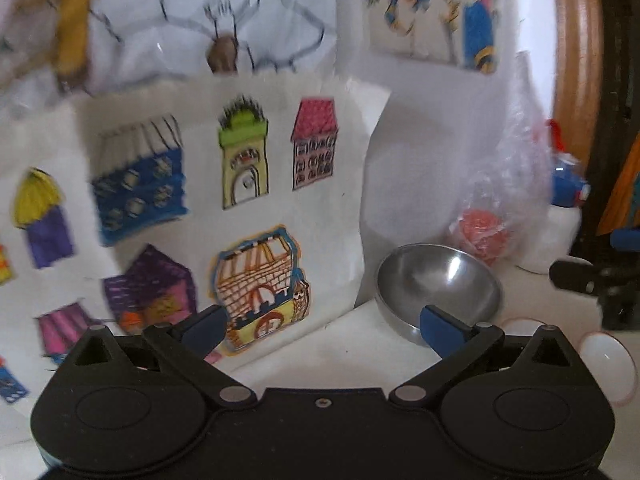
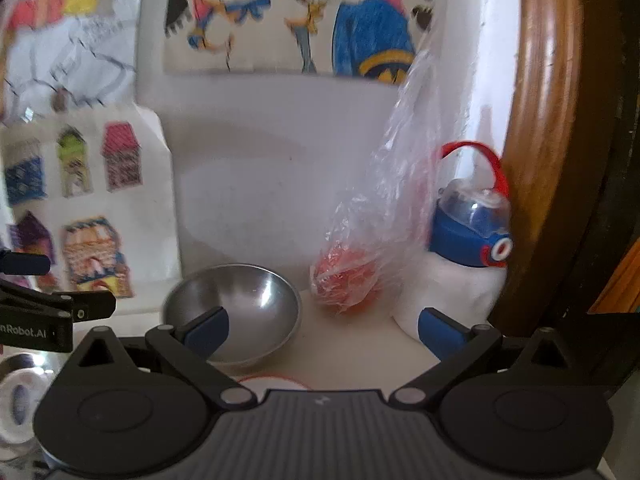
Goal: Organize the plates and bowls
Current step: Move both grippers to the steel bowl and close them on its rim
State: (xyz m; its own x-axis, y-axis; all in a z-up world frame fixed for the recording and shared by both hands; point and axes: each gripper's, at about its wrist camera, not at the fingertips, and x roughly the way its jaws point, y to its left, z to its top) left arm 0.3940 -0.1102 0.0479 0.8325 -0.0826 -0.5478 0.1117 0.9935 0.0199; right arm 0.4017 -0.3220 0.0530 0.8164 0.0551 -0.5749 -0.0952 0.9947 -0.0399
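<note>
Since neither gripper carries anything, both read as lined up for a first pick: left gripper jaws spread wide and empty, right gripper jaws spread wide and empty too. Landmark is the steel bowl, upright on the white tabletop, close to the wall with the drawings. Right gripper sits just in front of the bowl, its left blue pad overlapping the near rim in view; contact cannot be told. Left gripper is in front and to the left of the bowl, aimed more at the drawings, so probably waiting. White plates with thin red rims lie nearer than the bowl, partly hidden by gripper bodies. Right of the bowl stands a plastic bag with something red inside, and beyond it a blue-lidded bottle, likely parked clutter, not task items. Likely next: close on the bowl rim; the smooth rounded steel could slip.
</note>
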